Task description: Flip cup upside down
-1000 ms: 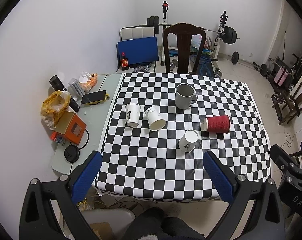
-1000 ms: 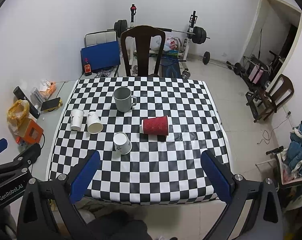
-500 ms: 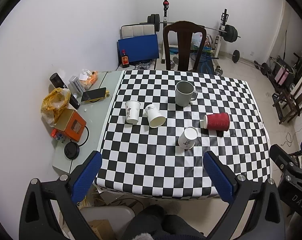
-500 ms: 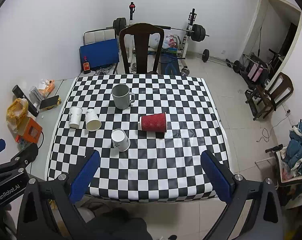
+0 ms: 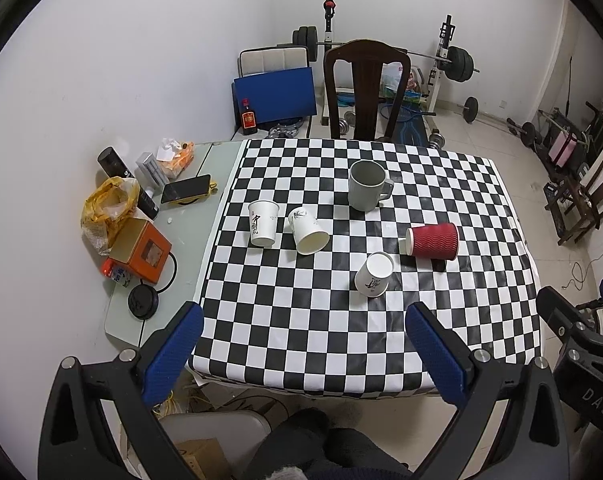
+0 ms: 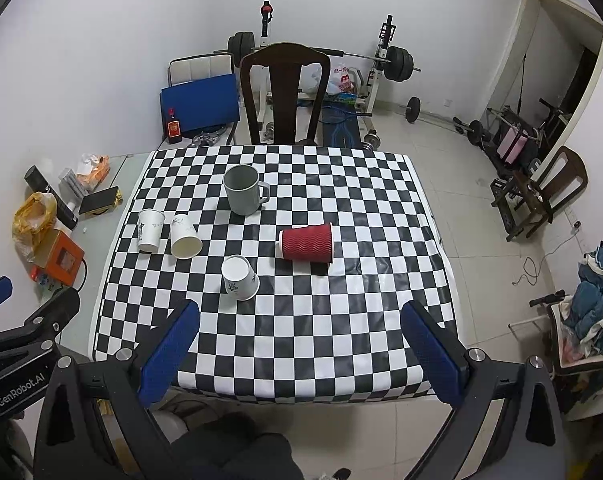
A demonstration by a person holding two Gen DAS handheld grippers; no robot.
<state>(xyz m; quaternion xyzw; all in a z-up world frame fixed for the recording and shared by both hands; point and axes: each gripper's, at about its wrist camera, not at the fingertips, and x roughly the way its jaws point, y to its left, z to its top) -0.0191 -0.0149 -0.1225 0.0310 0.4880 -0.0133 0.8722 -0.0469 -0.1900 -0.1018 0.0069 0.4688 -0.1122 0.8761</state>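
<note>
On the checkered table [image 5: 301, 328] [image 6: 341, 344] stand several cups. A grey mug [image 5: 366, 186] [image 6: 243, 190] is upright at the back. A red ribbed paper cup [image 5: 433, 241] [image 6: 306, 243] lies on its side. One white paper cup [image 5: 263, 223] [image 6: 151, 230] stands upright at the left, a second [image 5: 307, 230] [image 6: 184, 236] lies tilted beside it, and a third [image 5: 374, 274] [image 6: 240, 278] stands upside down nearer me. My left gripper [image 5: 303, 354] and right gripper [image 6: 301, 350] are open, empty, high above the table's near edge.
A side table [image 5: 173, 280] at the left holds a phone [image 5: 186, 189], an orange box [image 5: 141, 249], a yellow bag [image 5: 107, 212] and bottles. A dark wooden chair [image 5: 365, 88] stands behind the table. Gym weights line the back wall. A chair [image 6: 541, 196] stands at the right.
Both views have drifted slightly, so the table sits a little lower in frame. The cups have not moved and both grippers remain open.
</note>
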